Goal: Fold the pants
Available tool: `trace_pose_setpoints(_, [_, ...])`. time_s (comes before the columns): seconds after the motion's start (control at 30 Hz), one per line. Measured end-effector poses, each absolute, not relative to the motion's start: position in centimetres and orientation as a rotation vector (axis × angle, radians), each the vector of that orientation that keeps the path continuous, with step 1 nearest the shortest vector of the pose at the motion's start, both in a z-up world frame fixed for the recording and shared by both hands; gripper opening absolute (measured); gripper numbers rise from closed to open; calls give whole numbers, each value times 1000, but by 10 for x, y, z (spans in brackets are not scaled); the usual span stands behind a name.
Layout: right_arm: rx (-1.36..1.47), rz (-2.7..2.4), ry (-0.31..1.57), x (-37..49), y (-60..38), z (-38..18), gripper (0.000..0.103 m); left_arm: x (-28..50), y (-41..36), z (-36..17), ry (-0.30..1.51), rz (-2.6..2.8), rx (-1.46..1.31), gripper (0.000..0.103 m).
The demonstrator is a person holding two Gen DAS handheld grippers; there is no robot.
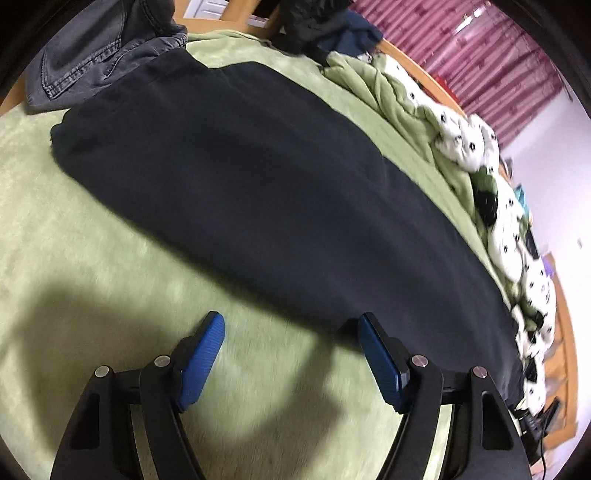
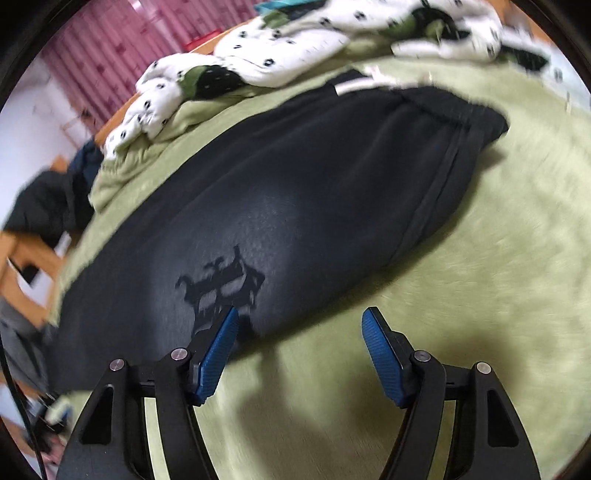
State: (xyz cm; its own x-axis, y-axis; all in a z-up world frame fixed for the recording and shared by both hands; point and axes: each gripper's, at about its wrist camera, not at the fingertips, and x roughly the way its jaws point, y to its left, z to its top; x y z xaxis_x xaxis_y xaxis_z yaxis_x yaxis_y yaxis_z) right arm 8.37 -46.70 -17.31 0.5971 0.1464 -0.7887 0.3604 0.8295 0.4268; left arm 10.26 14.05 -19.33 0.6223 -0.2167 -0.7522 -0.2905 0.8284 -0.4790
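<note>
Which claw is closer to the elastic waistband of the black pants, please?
Right. The right claw hangs open near the pants' printed thigh, the waistband just ahead. The left claw hangs open by the leg section, no waistband in its view.

Green fleece blanket [image 1: 74,229] covers the bed. Grey jeans [image 1: 92,55] lie at its far left corner. White spotted quilt [image 1: 465,140] is bunched along the right edge (green patches mixed in). Dark clothes pile [image 1: 314,22] at the far edge. Striped pink curtain [image 1: 480,48] behind.
</note>
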Motion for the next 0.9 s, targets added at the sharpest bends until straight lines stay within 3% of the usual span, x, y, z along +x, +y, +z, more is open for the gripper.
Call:
trace_pose_setpoints(0.03, [611, -138, 932, 89, -466, -176, 70, 110, 141, -195, 911, 54, -632, 72])
trace_pose_setpoints(0.07, [603, -150, 917, 96, -464, -176, 62, 115, 141, -196, 908, 65, -645, 71])
trace_pose_setpoints(0.1, [588, -163, 913, 102, -462, -176, 44, 123, 142, -197, 904, 82, -657, 66])
trace_pose_setpoints(0.13, [572, -168, 920, 109, -459, -175, 30, 131, 144, -197, 905, 109, -652, 42])
trace_pose_setpoints(0.17, [576, -174, 913, 112, -458, -171, 18, 137, 145, -196, 914, 140, -624, 9])
trace_pose_setpoints(0.33, [514, -102, 799, 123, -451, -113, 13, 149, 152, -155, 847, 78, -653, 9])
trace_pose_setpoints(0.57, [389, -15, 736, 188, -453, -65, 13, 227, 123, -72, 714, 43, -406, 9])
trace_pose_setpoints(0.7, [349, -7, 729, 235, -450, -67, 13, 268, 116, -73, 695, 86, -316, 9])
trace_pose_setpoints(0.9, [307, -57, 807, 313, -440, -108, 13, 340, 100, -122, 773, 139, -290, 9])
